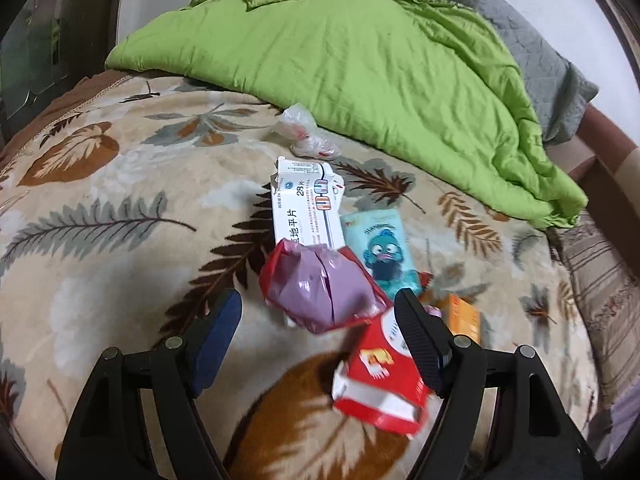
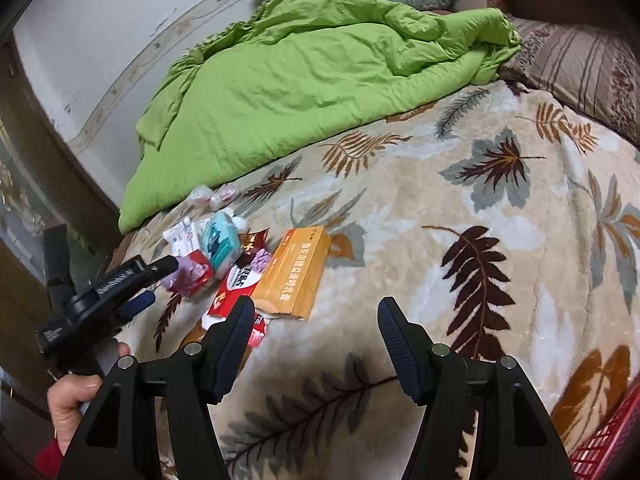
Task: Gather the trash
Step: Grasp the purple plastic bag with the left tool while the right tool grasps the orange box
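On the leaf-patterned fleece blanket (image 2: 440,208) before me lay the white cardboard medicine box (image 1: 306,204), behind the crumpled purple-and-red wrapper (image 1: 320,288); the rumpled green quilt (image 1: 360,60) lay beyond.

Green quilt (image 2: 304,80) on leaf blanket (image 2: 440,208); poss. red basket (image 2: 604,444) btm-right.

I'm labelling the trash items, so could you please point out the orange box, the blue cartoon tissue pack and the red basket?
orange box (image 2: 294,270): right wrist view, middle of its printed top face.
blue cartoon tissue pack (image 1: 380,248): left wrist view, on the cartoon face.
red basket (image 2: 604,444): right wrist view, its lattice wall at the lower right corner.
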Demonstrator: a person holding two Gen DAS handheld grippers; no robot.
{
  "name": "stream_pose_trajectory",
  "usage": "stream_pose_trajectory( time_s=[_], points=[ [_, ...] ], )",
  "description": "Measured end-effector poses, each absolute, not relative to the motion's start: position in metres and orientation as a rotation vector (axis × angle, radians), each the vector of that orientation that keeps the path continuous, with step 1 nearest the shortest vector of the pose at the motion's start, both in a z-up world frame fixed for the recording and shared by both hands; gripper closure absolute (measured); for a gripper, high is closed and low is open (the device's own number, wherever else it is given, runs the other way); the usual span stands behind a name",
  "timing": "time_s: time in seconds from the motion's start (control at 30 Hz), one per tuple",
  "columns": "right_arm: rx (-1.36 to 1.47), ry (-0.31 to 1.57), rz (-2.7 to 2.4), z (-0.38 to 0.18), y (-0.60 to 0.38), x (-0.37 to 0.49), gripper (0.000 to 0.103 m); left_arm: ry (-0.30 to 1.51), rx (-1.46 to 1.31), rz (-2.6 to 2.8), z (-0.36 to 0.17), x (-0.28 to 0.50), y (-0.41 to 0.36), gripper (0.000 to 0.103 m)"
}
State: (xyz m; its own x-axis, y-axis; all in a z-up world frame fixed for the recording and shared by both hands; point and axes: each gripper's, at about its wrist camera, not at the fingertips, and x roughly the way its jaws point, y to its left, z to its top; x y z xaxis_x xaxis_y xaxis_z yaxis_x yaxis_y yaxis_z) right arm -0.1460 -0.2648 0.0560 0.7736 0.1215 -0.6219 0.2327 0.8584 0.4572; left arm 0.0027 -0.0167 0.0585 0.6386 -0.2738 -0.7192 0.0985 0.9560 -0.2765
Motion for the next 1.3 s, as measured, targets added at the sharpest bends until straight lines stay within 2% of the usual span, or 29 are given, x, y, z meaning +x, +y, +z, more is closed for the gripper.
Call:
stream_pose_trajectory(
  time_s=[0.07,0.1,0.13,0.27,0.6,1.03,1.17,1.3],
  points=[
    [0.538,0.69,-0.062,0.056,-0.263,-0.144,0.034,0.854,-0.202,-0.196,0.05,0.01,-0.017,0.029],
    [0.529,0.688,-0.059,0.057,-0.262,-0.144,0.034,0.866,-0.199,-0.206,0.047,0.013,-0.017,0.037],
    [0.521,0.687,-0.056,0.057,-0.261,-0.143,0.033,0.883,-0.205,-0.226,0.043,0.016,-0.017,0.053],
    [0.529,0.693,-0.057,0.054,-0.26,-0.136,0.031,0.897,-0.23,-0.252,0.039,0.018,-0.011,0.061],
    [0.567,0.763,-0.064,0.039,-0.255,-0.087,0.028,0.756,-0.182,-0.268,0.07,-0.023,0.01,0.062],
    [0.396,0.927,-0.145,0.01,-0.223,-0.025,0.028,0.742,-0.155,-0.282,0.072,-0.024,0.012,0.062],
    [0.37,0.933,-0.165,0.008,-0.229,-0.027,0.044,0.734,-0.133,-0.283,0.073,-0.026,0.007,0.062],
    [0.305,0.902,-0.187,0.014,-0.229,-0.036,0.049,0.734,-0.122,-0.281,0.073,-0.029,0.005,0.062]
  ],
)
